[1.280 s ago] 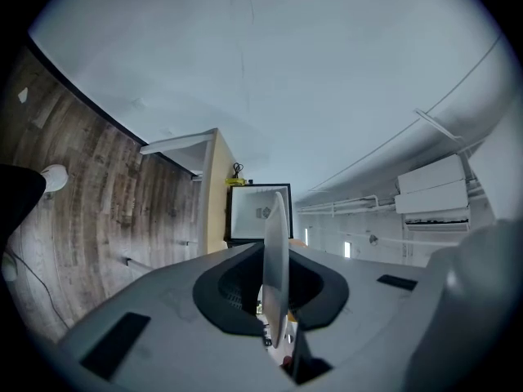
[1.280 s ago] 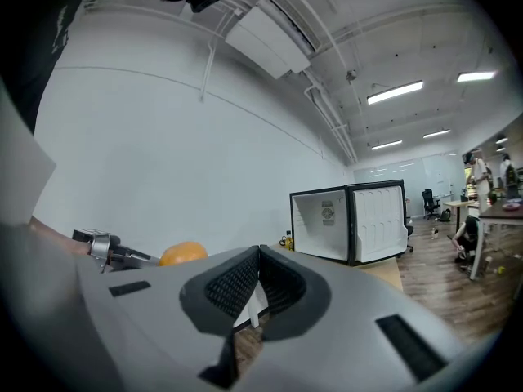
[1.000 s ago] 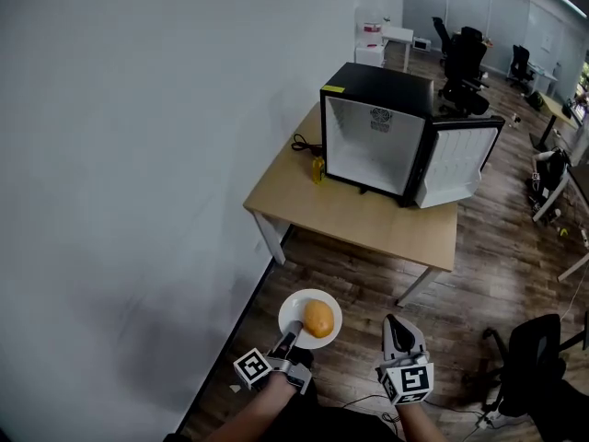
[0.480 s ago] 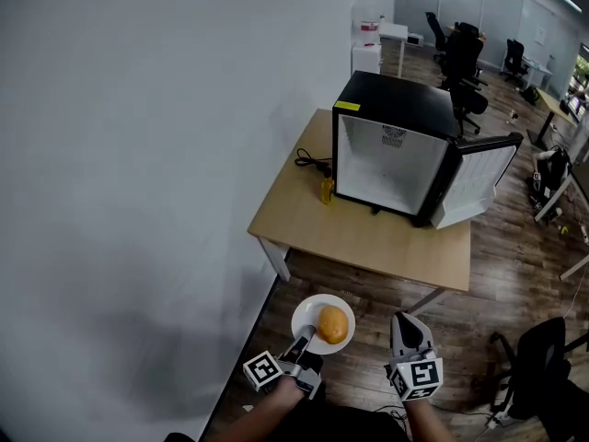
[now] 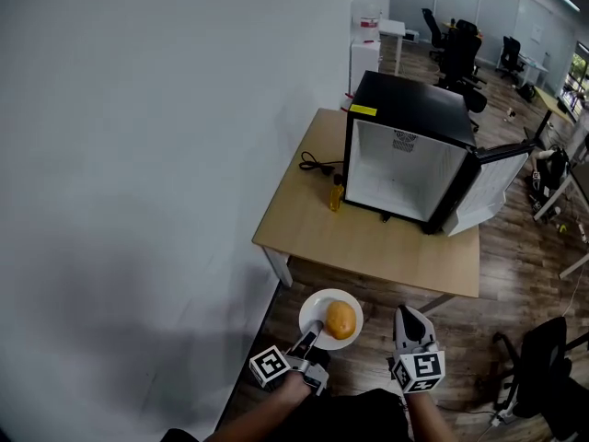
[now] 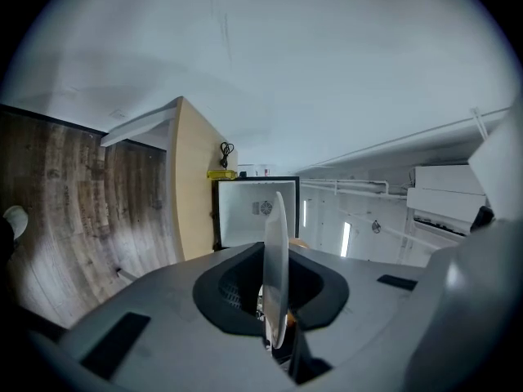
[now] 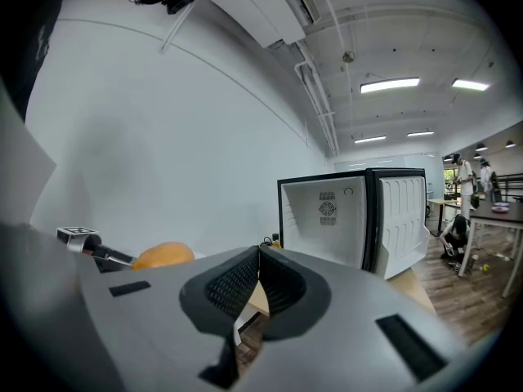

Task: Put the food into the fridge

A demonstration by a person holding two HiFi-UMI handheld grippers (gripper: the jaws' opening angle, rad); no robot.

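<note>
A white plate [image 5: 317, 315] carries a round orange-brown piece of food [image 5: 340, 319]. My left gripper [image 5: 313, 331] is shut on the plate's near rim and holds it above the floor. In the left gripper view the plate [image 6: 275, 260] shows edge-on between the jaws. My right gripper [image 5: 410, 319] hangs beside it, shut and empty; its jaws [image 7: 257, 278] meet with nothing between them. The black mini fridge [image 5: 412, 150] stands on the wooden table [image 5: 368, 238] with its door [image 5: 488, 191] swung open to the right and its white inside empty. The food [image 7: 162, 256] also shows at the left in the right gripper view.
A small yellow bottle [image 5: 335, 197] and a black cable [image 5: 317, 164] lie on the table left of the fridge. A white wall runs along the left. Office chairs [image 5: 457, 55] and desks stand farther back, and a black chair [image 5: 543, 376] is at the lower right.
The view has moved closer to the table; the fridge and table sit a little further right and lower in frame. Both grippers keep their hold and pose, shifted slightly right.
</note>
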